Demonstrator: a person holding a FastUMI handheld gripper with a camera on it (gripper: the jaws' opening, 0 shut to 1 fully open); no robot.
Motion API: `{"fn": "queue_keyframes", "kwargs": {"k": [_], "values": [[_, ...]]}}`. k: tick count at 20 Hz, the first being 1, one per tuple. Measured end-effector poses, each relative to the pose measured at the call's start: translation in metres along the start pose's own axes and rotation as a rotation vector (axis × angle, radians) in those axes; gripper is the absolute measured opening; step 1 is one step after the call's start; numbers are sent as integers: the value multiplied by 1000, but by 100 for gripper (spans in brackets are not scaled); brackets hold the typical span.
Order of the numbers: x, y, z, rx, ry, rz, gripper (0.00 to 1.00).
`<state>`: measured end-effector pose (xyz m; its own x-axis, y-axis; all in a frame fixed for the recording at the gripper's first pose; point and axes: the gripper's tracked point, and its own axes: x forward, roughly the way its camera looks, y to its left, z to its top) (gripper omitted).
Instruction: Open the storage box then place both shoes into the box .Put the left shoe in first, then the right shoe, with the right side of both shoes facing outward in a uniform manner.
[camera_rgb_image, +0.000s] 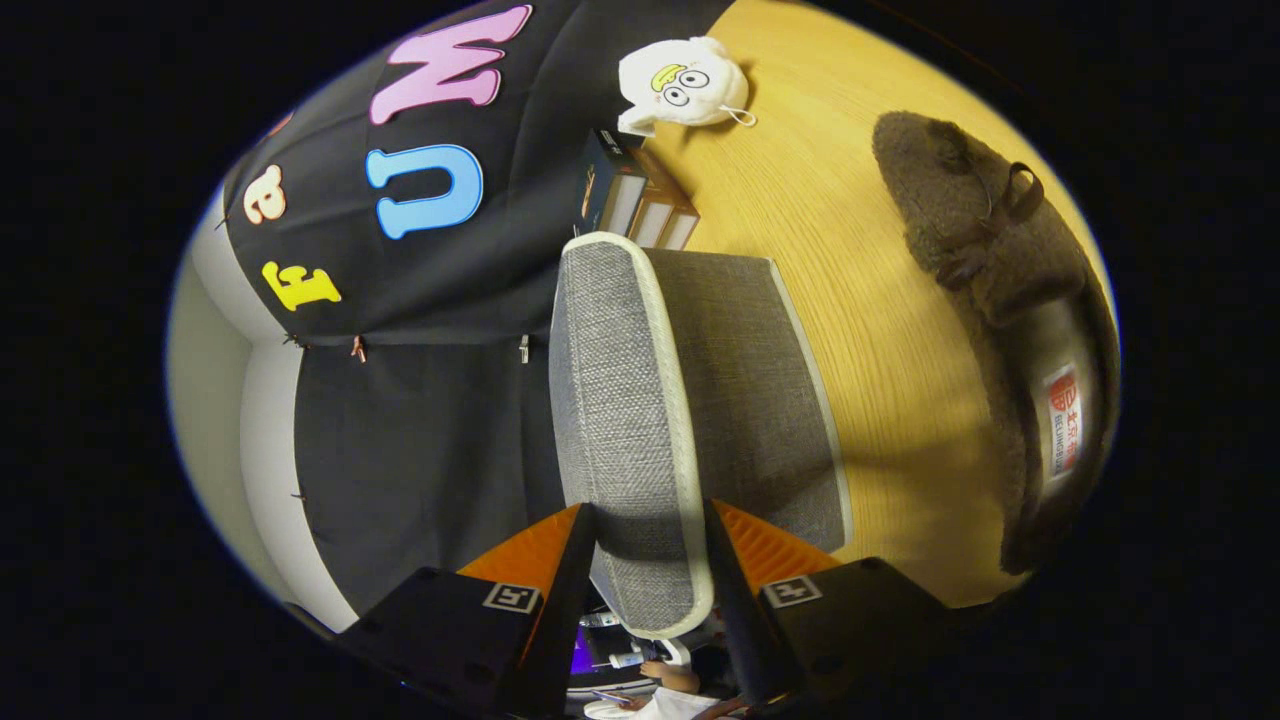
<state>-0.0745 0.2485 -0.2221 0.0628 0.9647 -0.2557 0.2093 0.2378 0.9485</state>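
The grey woven lid (615, 400) of the storage box, edged with white piping, runs between my fingers, and both press on its near rim. My gripper (648, 560) is shut on it. A darker grey panel (760, 400) of the same box joins the lid on the table side. A brown fuzzy shoe (990, 250) with a dark strap lies on the wooden table (860, 300) beyond the box, apart from it, its insole label (1062, 420) showing.
A few boxed books (640, 200) stand past the far end of the lid against the booth's black cloth wall. A white plush toy (682, 82) with cartoon eyes lies beyond them on the table. A person's hand (670, 678) shows behind the fingers.
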Motion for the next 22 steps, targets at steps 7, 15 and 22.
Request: {"fn": "queue_keyframes", "kwargs": {"k": [7,15,22], "values": [[-3,14,-1,67,13,62,20],[-6,34,-5,-9,22,98,5],[-7,97,-10,-61,25,150,5]]}}
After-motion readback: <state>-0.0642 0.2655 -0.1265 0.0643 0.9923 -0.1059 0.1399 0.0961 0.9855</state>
